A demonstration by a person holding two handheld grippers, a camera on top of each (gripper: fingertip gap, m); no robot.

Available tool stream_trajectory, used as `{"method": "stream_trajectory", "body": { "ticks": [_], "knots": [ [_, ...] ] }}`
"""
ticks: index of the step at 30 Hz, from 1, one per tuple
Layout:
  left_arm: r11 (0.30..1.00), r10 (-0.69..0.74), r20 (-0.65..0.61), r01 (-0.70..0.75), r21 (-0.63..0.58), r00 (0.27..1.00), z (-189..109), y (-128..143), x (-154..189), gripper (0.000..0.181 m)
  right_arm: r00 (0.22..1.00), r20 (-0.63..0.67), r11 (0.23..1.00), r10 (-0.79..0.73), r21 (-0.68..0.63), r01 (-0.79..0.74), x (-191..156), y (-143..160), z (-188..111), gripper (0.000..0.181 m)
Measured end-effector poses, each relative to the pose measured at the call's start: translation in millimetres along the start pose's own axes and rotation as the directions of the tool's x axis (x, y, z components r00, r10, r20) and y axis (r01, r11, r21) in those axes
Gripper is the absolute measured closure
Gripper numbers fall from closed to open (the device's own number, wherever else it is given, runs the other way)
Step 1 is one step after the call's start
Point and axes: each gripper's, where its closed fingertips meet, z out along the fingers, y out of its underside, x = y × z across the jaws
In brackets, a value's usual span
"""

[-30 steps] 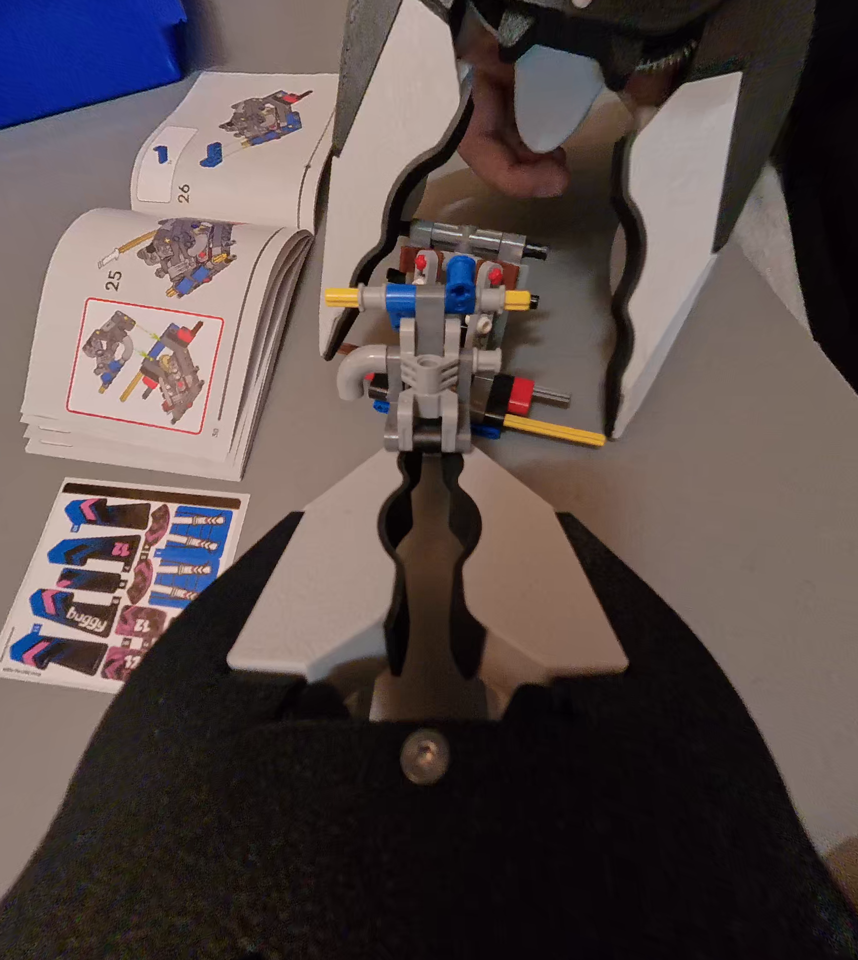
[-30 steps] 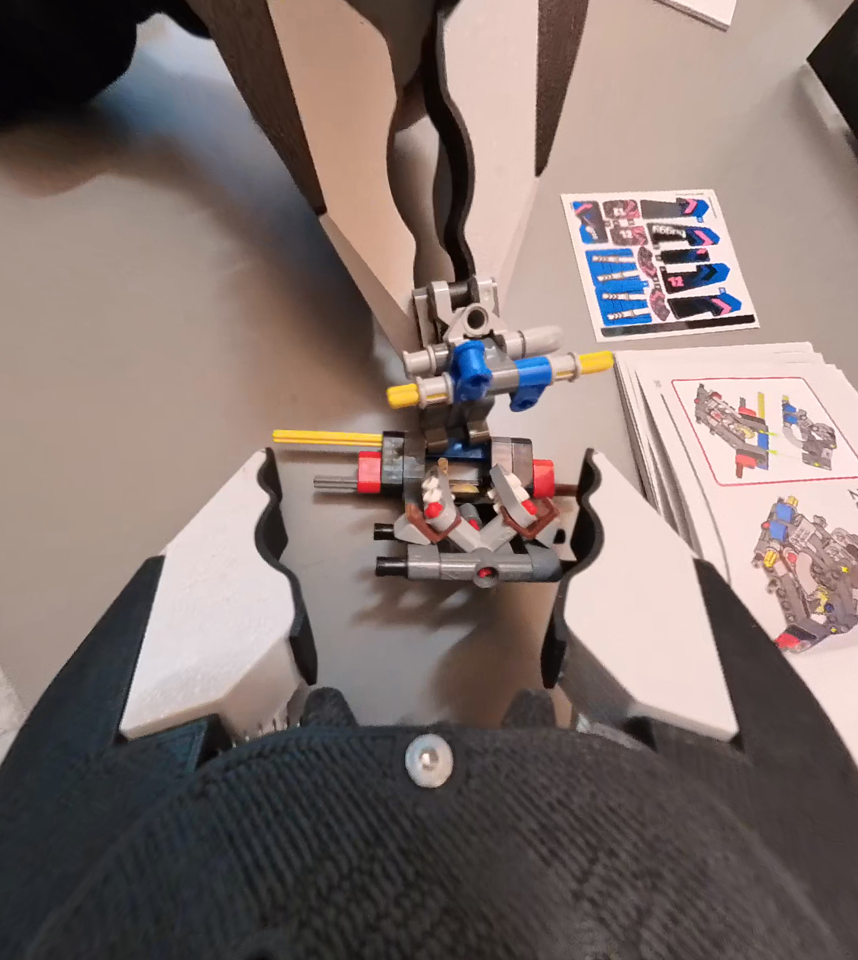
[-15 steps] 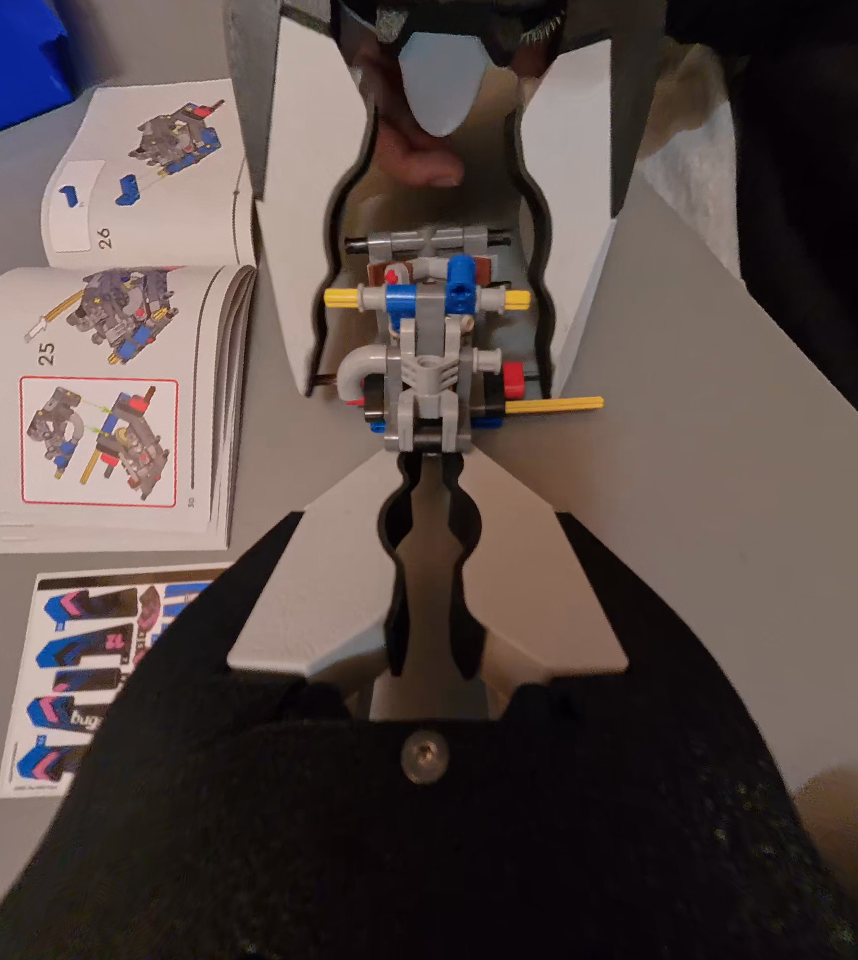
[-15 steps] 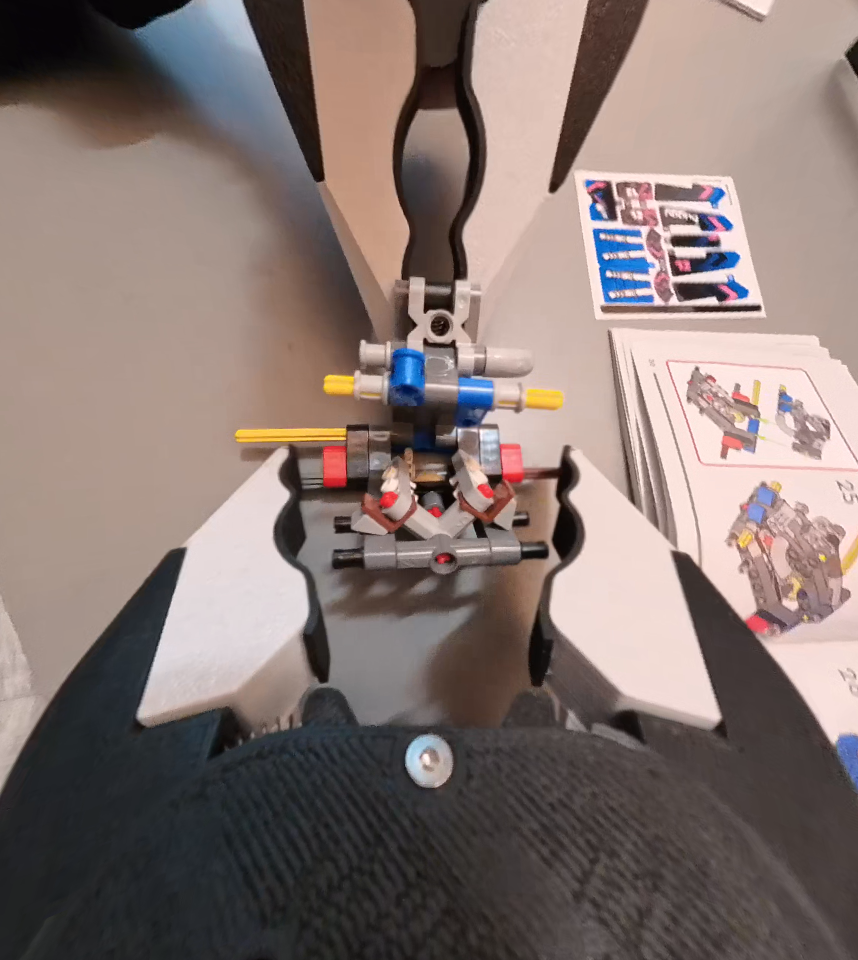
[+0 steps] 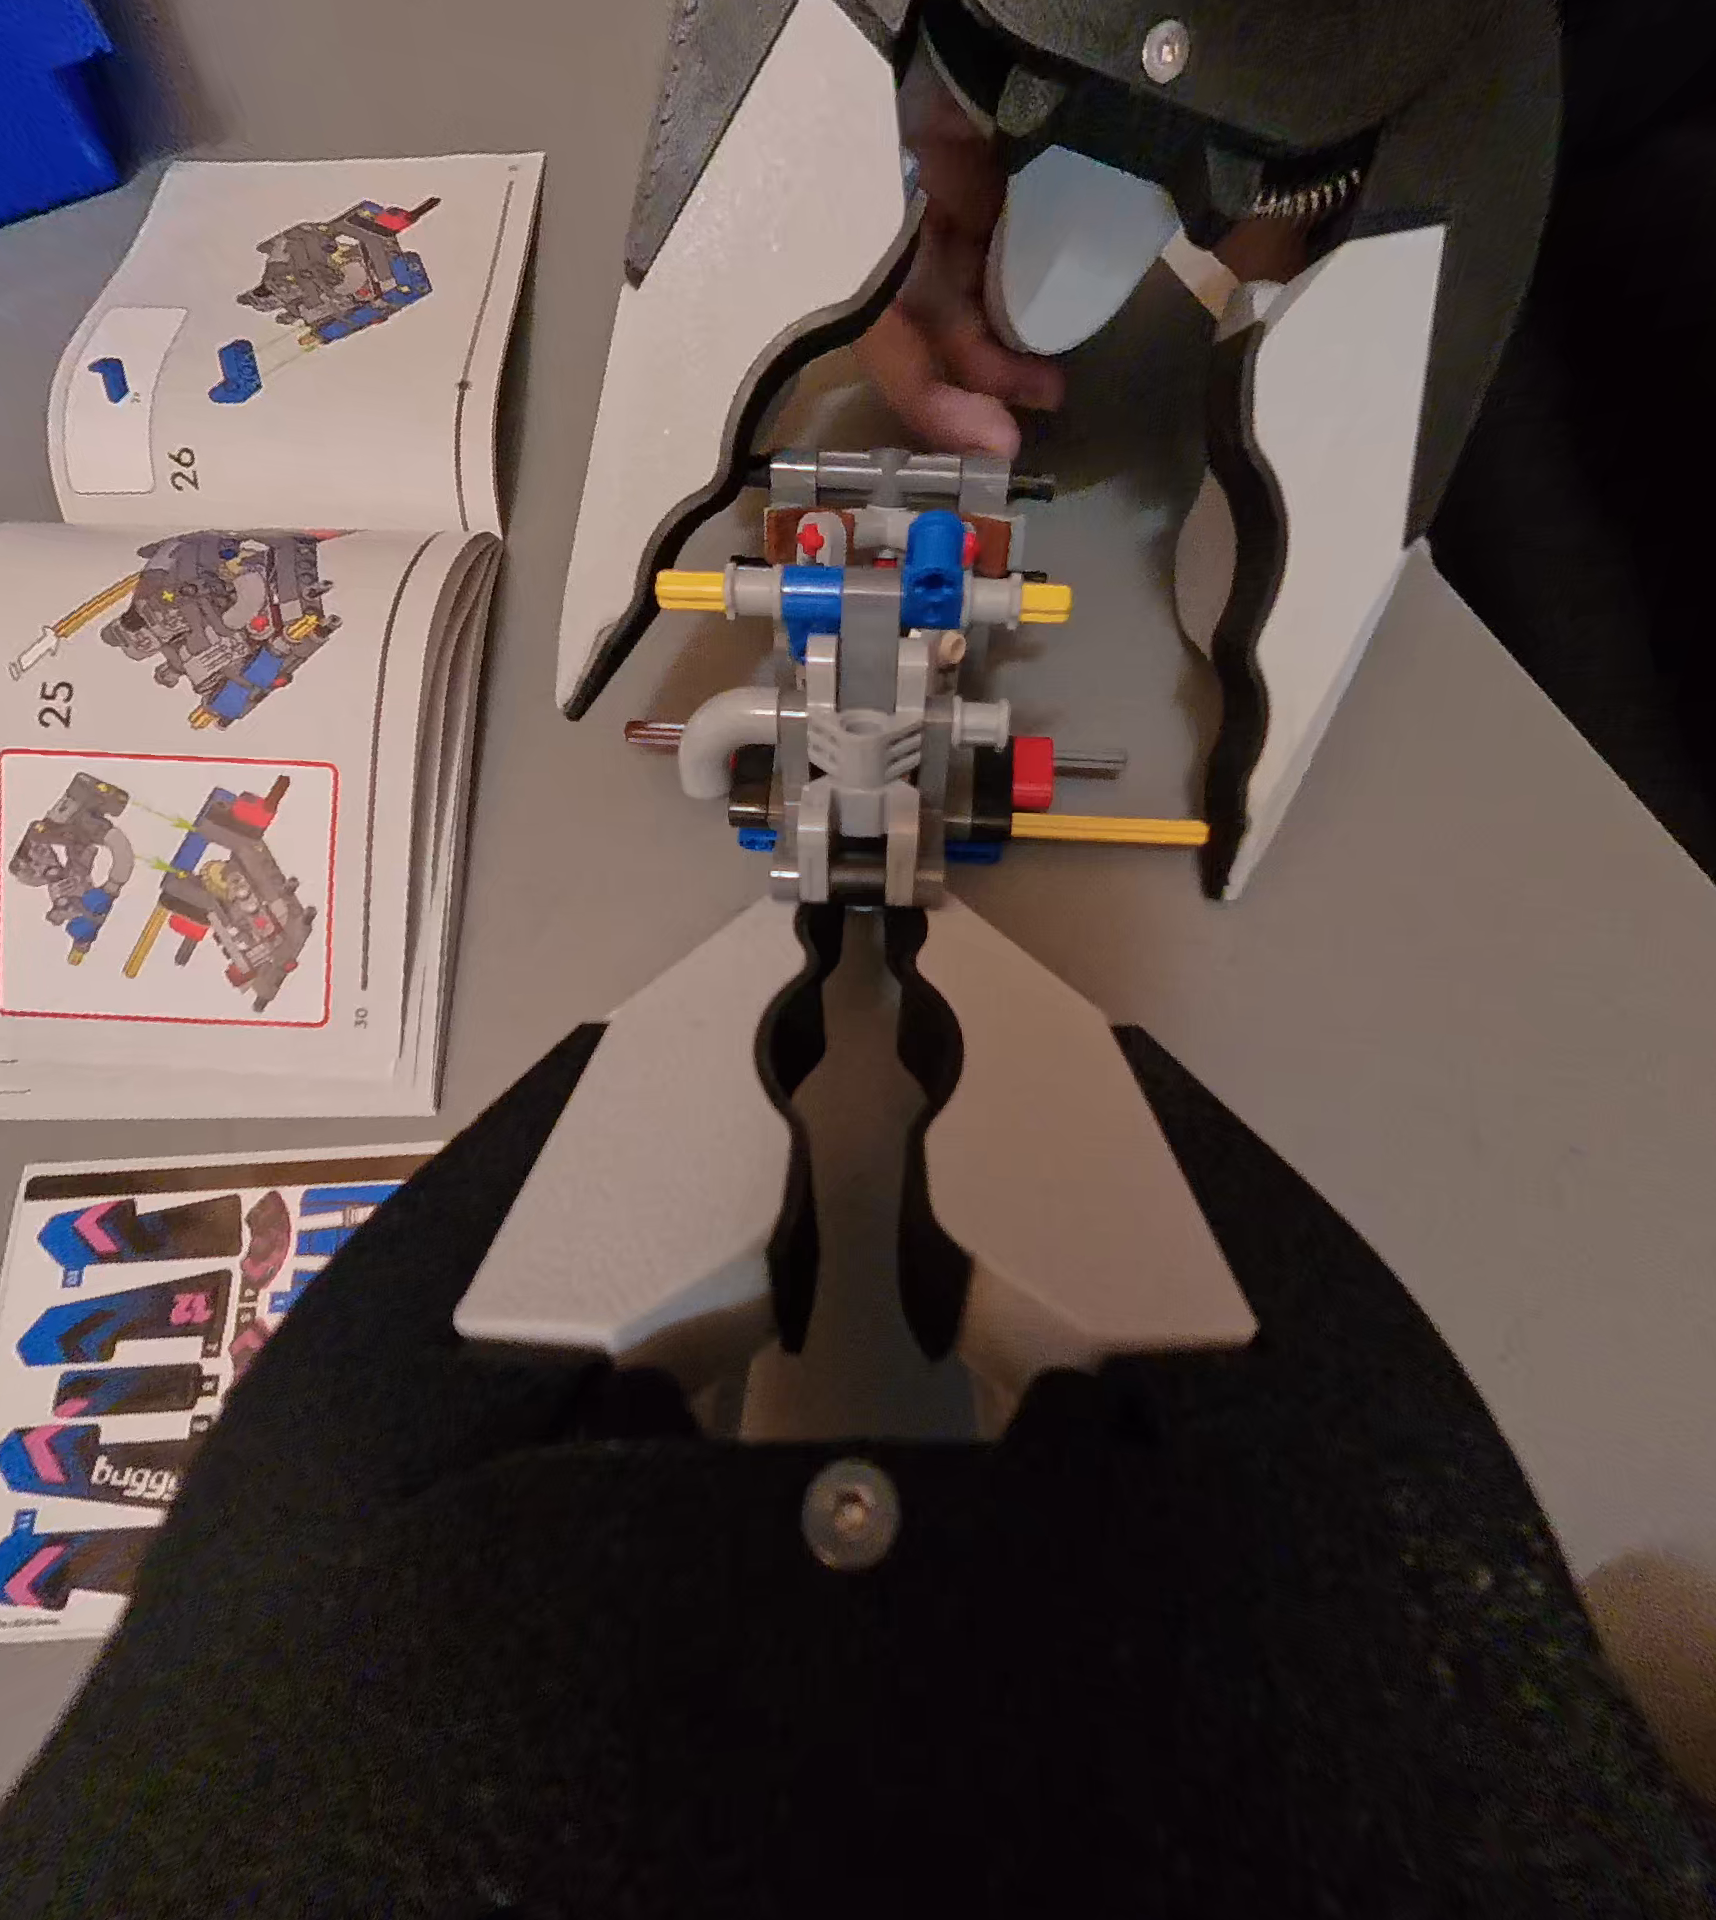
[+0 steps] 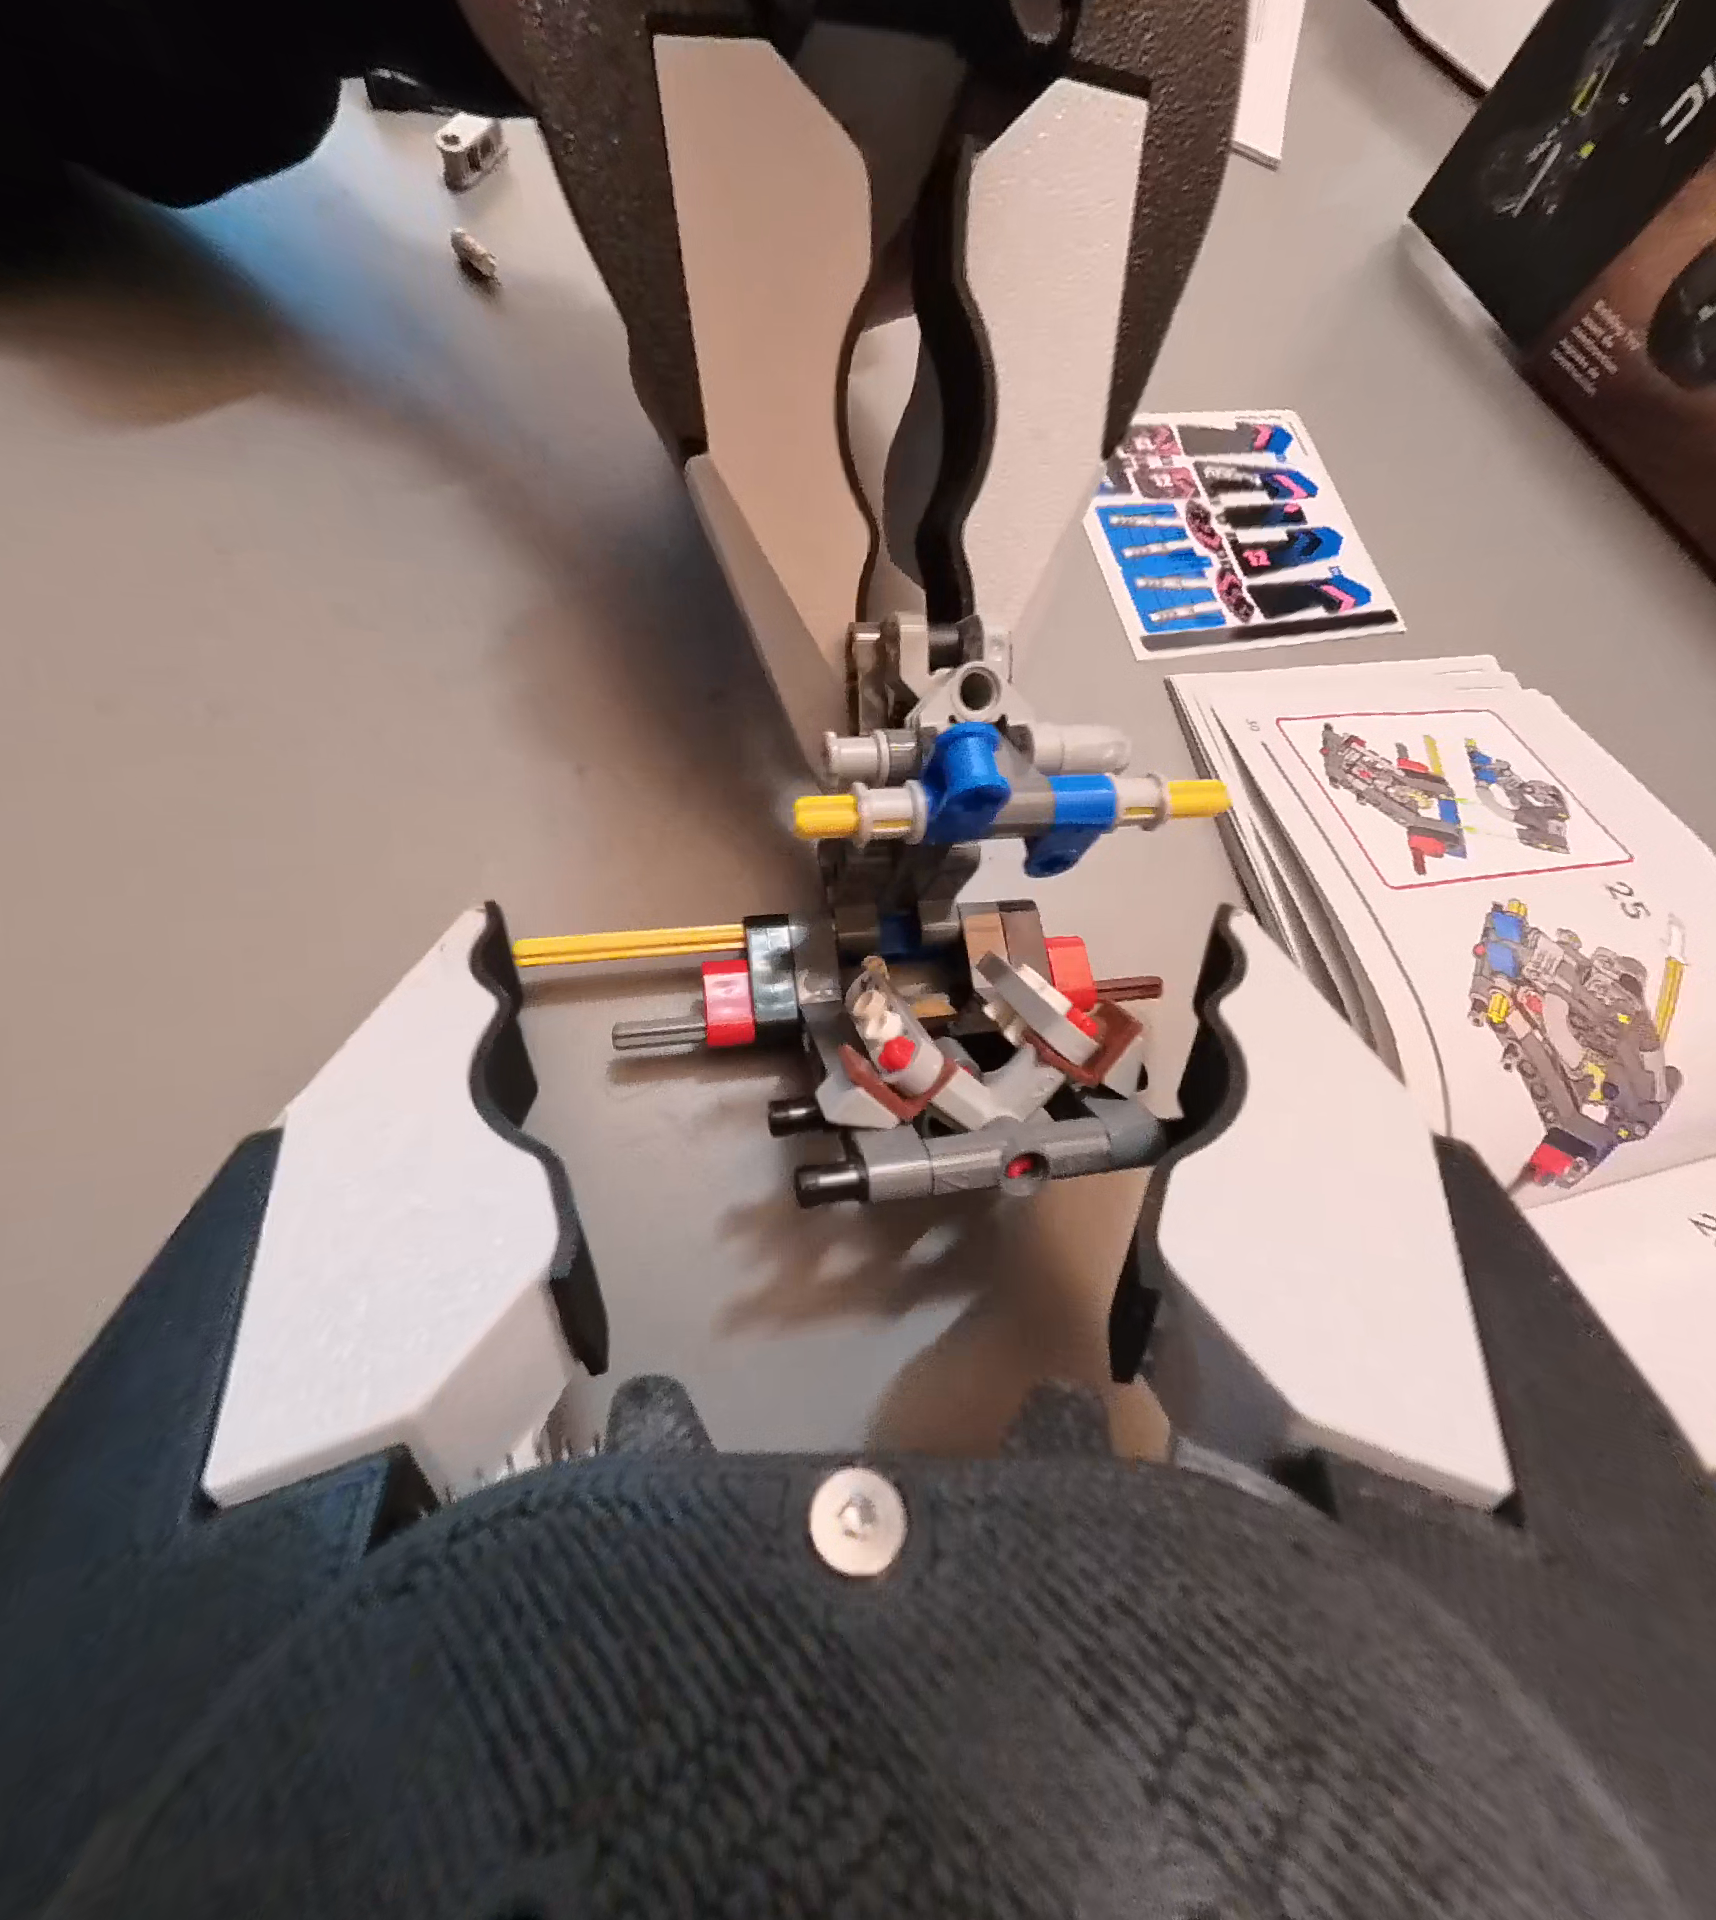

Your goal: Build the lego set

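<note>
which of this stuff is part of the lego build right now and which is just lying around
In use:
- lego assembly
- left hand-held gripper, shut on it
- right hand-held gripper, open around it
- instruction booklet

Lying about:
- sticker sheet
- dark box
- two small grey parts

Lego assembly [image 5: 859,717]: moulded plastic, smooth and glossy — grey, blue, yellow, red and black parts. Left gripper [image 5: 856,906]: fingers [image 5: 688,1132] of matt white plastic with black, smooth-edged wavy pads; housing of black, coarse-grained plastic, fitted with a bright metal screw [image 5: 850,1512]. Table [image 5: 1405,1195]: matt grey, smooth. Instruction booklet [image 5: 199,790]: printed paper, slight sheen. Sticker sheet [image 5: 116,1382]: glossy printed film.
</note>
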Motion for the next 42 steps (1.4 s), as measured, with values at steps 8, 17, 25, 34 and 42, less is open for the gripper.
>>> {"method": "stream_trajectory", "body": {
  "ticks": [8, 17, 25, 34, 42],
  "knots": [
    [1.0, 0.006, 0.0, -0.006, 0.014, 1.0, 0.2, 0.1, 0.0, 0.177, 0.995, 0.092, 0.999, -0.034, 0.015, 0.033, -3.0, 1.4, 1.6, 0.057],
    [1.0, 0.004, -0.004, -0.004, 0.025, 1.0, 0.5, 0.2, 0.2, 0.177, 0.995, 0.104, 0.999, -0.009, -0.034, 0.013, 2.2, 6.2, -5.0, 0.083],
    [0.999, -0.002, -0.009, 0.002, 0.036, 1.0, 0.3, 0.9, 0.8, 0.177, 0.993, 0.082, 0.995, 0.085, -0.064, -0.08, -8.6, -10.4, -15.8, 0.067],
    [0.997, 0.008, -0.027, -0.005, 0.076, 1.0, 1.0, 1.2, 1.9, 0.177, 0.997, 0.065, 0.985, 0.039, -0.169, -0.028, -11.2, -8.5, -5.6, 0.068],
    [0.996, 0.046, -0.035, -0.043, 0.082, 0.998, 2.3, 0.2, 4.4, 0.177, 0.987, -0.043, 0.934, 0.153, -0.319, -0.159, -7.9, 2.7, -15.6, 0.081]
  ]
}}
